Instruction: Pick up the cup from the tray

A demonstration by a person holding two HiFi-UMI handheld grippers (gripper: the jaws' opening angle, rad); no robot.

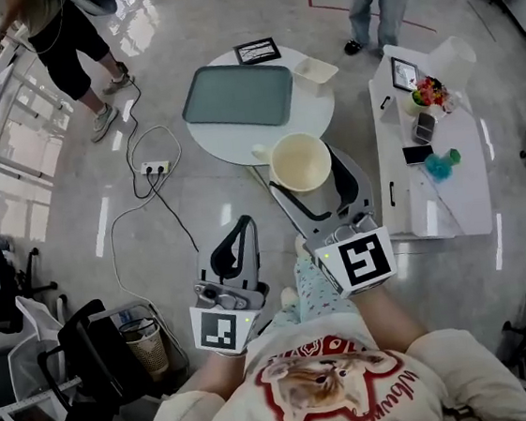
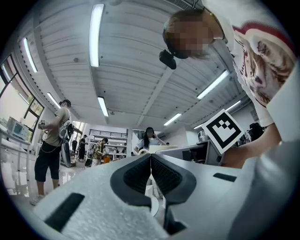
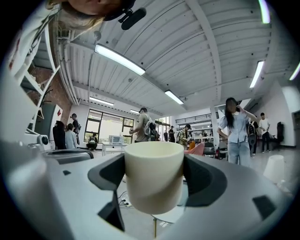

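Right tongs (image 3: 153, 178) pinch cup (image 1: 300, 161) by its sides, mouth up so it sits square in the grip. Cup is off tray (image 1: 236, 95), in the air by the counter (image 1: 237, 144) edge. Left tongs (image 2: 150, 174) are pressed together, empty, and probably not needed.

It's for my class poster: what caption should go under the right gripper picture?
The right gripper holds a cream cup between its jaws, people standing behind.

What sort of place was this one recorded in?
Probably an open lab or shared workroom: ceiling strip lights, a power strip on the polished floor, a white desk of gadgets, people standing about.
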